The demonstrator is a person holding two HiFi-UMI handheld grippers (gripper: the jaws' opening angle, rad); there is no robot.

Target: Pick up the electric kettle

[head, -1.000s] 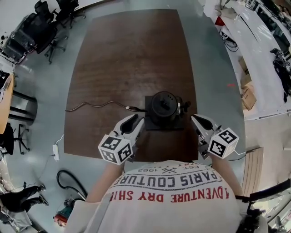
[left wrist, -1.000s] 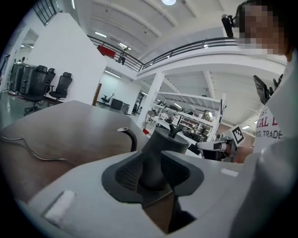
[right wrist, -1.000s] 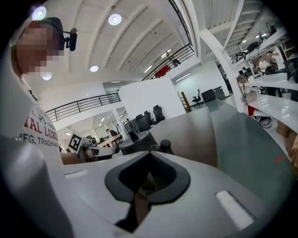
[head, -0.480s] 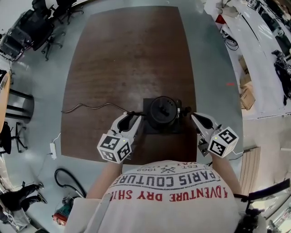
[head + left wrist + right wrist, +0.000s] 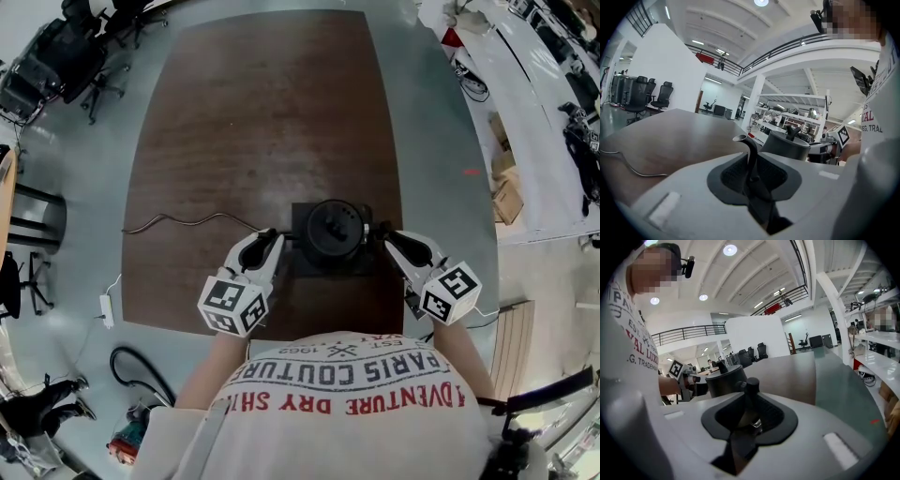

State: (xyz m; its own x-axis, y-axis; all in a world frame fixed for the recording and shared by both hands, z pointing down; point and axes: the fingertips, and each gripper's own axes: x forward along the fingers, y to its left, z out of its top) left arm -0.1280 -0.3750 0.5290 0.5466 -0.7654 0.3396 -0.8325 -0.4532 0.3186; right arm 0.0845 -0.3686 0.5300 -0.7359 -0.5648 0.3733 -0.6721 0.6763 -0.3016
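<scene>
A black gooseneck electric kettle [image 5: 336,228] stands on a dark square base [image 5: 302,214] near the front of the brown table [image 5: 253,112]. My left gripper [image 5: 270,238] is at its left side, jaws closing. In the left gripper view the thin curved spout [image 5: 749,152] stands between the pads, apart from both. My right gripper [image 5: 389,236] is at the kettle's right side, jaws opening. The handle's dark round-topped upright [image 5: 751,386] rises between them with gaps on both sides. The kettle body [image 5: 723,380] lies to its left.
A thin cable [image 5: 178,223] snakes over the table from the left to the base. The table's front edge runs just behind both grippers. Office chairs [image 5: 56,66] stand at the far left, and a white power strip [image 5: 103,310] lies on the floor.
Both grippers have closed in on the kettle from its two sides. The left tip has reached the spout and the right tip the handle. The kettle has stayed on its base.
</scene>
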